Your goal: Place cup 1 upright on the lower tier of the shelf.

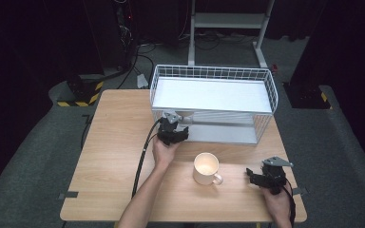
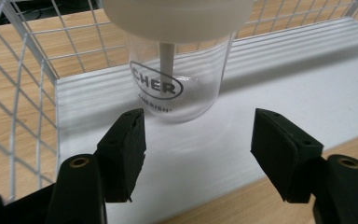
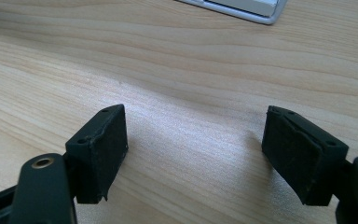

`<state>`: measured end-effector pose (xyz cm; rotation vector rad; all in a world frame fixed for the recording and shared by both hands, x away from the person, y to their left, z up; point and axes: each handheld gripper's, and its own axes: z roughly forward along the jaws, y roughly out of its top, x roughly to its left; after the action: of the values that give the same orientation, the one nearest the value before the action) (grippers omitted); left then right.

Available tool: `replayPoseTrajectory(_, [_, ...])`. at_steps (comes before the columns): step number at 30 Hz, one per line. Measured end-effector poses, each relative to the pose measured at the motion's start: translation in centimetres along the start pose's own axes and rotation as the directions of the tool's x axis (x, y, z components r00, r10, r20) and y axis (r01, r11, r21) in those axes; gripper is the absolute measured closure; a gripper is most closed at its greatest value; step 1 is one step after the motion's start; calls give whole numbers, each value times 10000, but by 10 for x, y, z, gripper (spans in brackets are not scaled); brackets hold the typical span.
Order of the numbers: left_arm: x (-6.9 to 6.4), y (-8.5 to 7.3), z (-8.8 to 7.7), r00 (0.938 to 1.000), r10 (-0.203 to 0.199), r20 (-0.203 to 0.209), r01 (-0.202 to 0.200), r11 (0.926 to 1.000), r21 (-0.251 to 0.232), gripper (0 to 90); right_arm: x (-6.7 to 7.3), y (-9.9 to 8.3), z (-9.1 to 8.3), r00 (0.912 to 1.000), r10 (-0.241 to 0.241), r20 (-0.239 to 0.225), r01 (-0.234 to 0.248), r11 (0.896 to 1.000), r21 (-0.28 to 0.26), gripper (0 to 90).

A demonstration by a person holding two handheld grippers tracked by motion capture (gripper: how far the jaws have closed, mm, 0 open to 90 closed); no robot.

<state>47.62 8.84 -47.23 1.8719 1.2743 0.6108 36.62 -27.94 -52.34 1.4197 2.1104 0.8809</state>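
A clear glass cup (image 2: 177, 79) with printed lettering, a white lid and a white straw stands on the lower white shelf (image 2: 298, 74) of a white wire rack (image 1: 209, 72). In the high view the cup (image 1: 186, 115) is at the shelf's left end. My left gripper (image 1: 177, 126) reaches into the rack's front left opening. In the left gripper view, the left gripper (image 2: 198, 126) is open, and the cup stands just beyond the pads, untouched. My right gripper (image 1: 250, 175) rests near the table's front right. In its own view the right gripper (image 3: 196, 121) is open over bare wood.
A cream mug (image 1: 206, 167) stands upright at the table's front middle, between my two hands, handle toward the right. The rack's wire wall (image 2: 14, 93) is close to the left jaw. A black stand with striped tape (image 1: 78, 92) and a white frame (image 1: 228, 21) stand on the floor beyond the table.
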Motion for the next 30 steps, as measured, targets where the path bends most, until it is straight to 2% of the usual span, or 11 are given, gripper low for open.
replayPoseTrajectory(5, [5, -6, -10, 9999, 42, 105, -42, 10000, 51, 339, 0, 0, 0, 10000, 4, 1, -4, 10000, 1, 224])
replayPoseTrajectory(7, [6, -7, -16, 9996, 274, 121, -275, 9996, 37, 327, 0, 0, 0, 10000, 0, 3, 0, 10000, -2, 224])
replayPoseTrajectory(8, [6, -8, -18, 9996, 188, 206, -189, 9998, 11, 324, 0, 0, 0, 10000, 2, 2, -2, 10000, -1, 224])
replayPoseTrajectory(12, [7, -10, -25, 9994, 257, 247, -258, 9997, 45, 317, 0, 0, 0, 10000, 0, 3, 0, 10000, -1, 225])
replayPoseTrajectory(14, [8, -11, -30, 9993, 115, 349, -115, 9999, 7, 313, 0, 0, 0, 10000, 3, 3, -3, 10000, 0, 224])
replayPoseTrajectory(25, [8, -16, -43, 9986, 378, 383, -387, 9990, 215, 310, 0, 0, 0, 10000, 5, 4, -5, 10000, 1, 224])
replayPoseTrajectory(30, [8, -16, -51, 9976, 276, 630, -285, 9995, 126, 304, 0, 0, 0, 10000, 4, 4, -4, 10000, 0, 224])
